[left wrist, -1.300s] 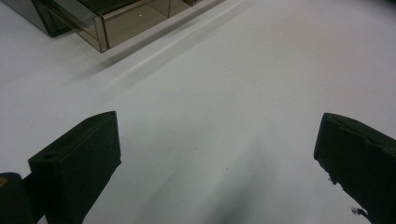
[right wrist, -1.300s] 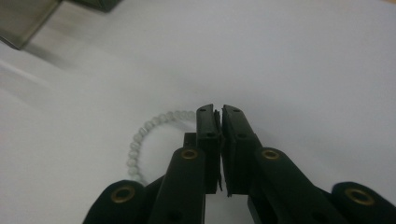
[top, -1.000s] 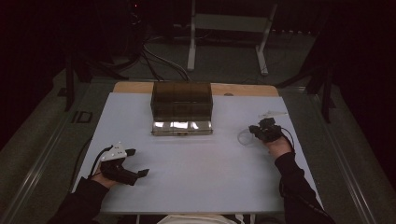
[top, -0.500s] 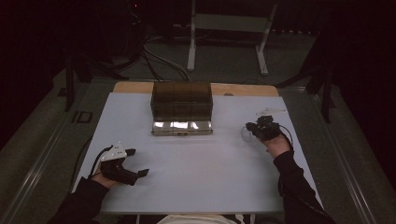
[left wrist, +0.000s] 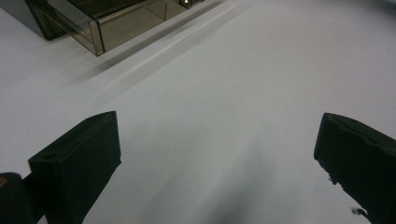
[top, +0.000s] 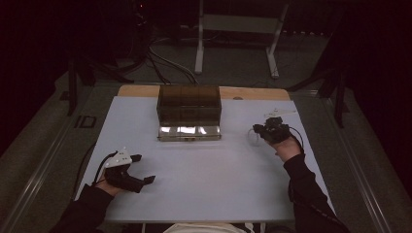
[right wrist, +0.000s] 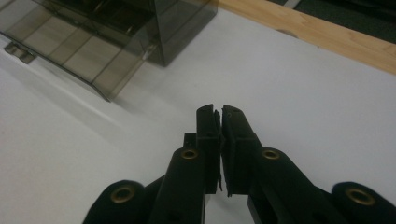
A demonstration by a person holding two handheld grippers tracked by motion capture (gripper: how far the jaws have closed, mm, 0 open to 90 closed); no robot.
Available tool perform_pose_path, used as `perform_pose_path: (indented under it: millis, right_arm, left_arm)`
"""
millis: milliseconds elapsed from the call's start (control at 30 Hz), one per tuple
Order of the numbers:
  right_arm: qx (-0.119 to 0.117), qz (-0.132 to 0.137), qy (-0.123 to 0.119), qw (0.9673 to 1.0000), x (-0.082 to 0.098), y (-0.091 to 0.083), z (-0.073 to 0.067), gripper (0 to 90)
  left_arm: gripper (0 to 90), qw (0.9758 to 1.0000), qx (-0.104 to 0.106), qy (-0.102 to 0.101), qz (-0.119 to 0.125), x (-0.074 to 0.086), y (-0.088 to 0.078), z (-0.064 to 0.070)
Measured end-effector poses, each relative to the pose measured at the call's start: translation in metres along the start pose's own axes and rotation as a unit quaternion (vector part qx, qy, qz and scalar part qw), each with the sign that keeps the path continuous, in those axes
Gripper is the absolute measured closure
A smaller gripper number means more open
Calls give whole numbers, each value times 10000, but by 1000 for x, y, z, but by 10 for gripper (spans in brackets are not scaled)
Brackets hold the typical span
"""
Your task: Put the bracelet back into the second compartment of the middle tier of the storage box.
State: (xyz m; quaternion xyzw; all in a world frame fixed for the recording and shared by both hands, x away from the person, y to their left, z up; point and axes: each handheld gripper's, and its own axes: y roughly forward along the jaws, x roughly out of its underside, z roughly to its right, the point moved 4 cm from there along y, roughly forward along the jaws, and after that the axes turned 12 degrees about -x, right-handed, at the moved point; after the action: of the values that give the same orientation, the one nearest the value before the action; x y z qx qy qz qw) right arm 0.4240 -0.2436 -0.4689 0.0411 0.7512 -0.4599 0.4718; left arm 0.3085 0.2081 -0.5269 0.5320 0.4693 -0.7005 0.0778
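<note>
Right gripper (top: 260,130) hangs at three o'clock on the white desk (top: 209,184), fingers clenched on nothing. The smoky plastic box (top: 189,110) sits at twelve o'clock, its front flap down. Left gripper (top: 143,169), at eight o'clock, fingers released wide.

Smoky brown box (top: 189,110), white table (top: 209,179)
</note>
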Motion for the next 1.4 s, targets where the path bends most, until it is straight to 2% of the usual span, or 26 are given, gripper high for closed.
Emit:
perform_pose_path:
  millis: [900,1400]
  right_arm:
    - [-186,205,-149,9995,-32,-2,-17,866]
    - [-529,319,-474,9970,-59,3,-46,865]
  left_arm:
    - [20,10000,17,0,4,0,0,1]
    - [20,10000,14,21,6,0,-1,2]
